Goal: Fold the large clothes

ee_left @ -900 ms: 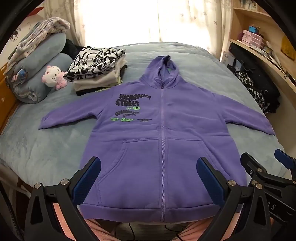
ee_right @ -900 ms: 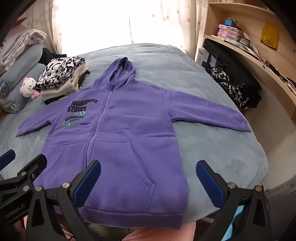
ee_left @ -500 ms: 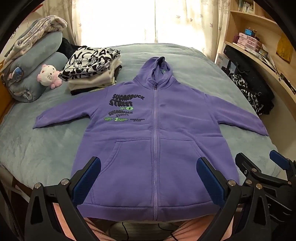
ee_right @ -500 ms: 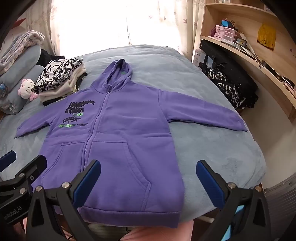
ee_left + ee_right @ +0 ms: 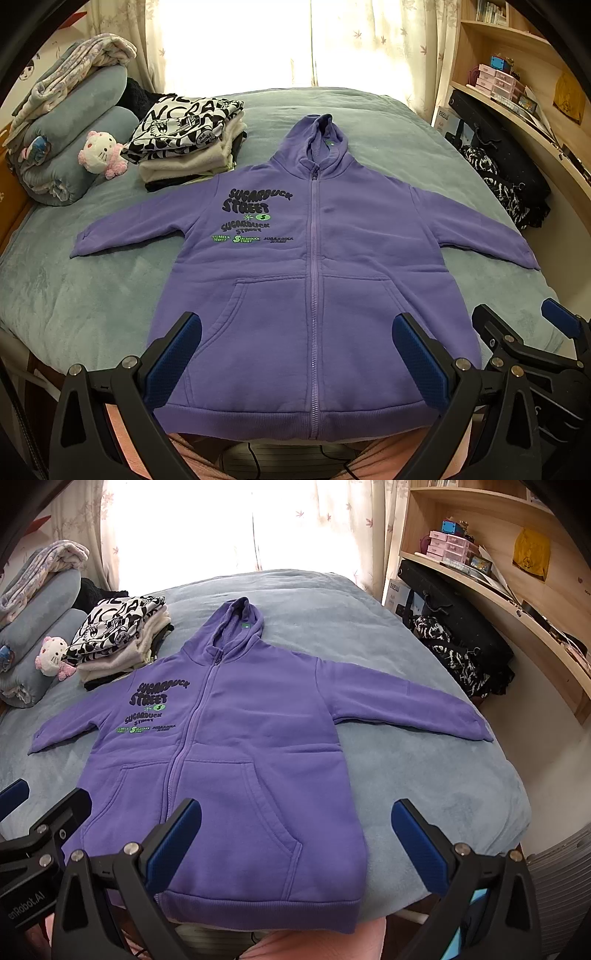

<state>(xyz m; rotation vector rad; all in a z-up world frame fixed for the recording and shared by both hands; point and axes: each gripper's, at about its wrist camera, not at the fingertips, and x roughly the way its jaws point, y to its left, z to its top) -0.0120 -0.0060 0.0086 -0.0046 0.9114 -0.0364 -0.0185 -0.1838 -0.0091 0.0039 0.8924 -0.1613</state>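
Purple hoodie (image 5: 314,280): laid flat, zipped, sleeves spread, on bed (image 5: 74,295); left gripper (image 5: 295,354), right gripper (image 5: 295,834): jaws apart, nothing held.

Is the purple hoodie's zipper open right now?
No, the purple hoodie lies flat with its zipper closed up to the hood.

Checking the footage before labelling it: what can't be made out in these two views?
- Purple hoodie: hem corners, left wrist view, hidden behind the left gripper fingers.
- Folded clothes stack: lower garments, right wrist view, covered by the printed top one.
- Shelf boxes: labels too small.
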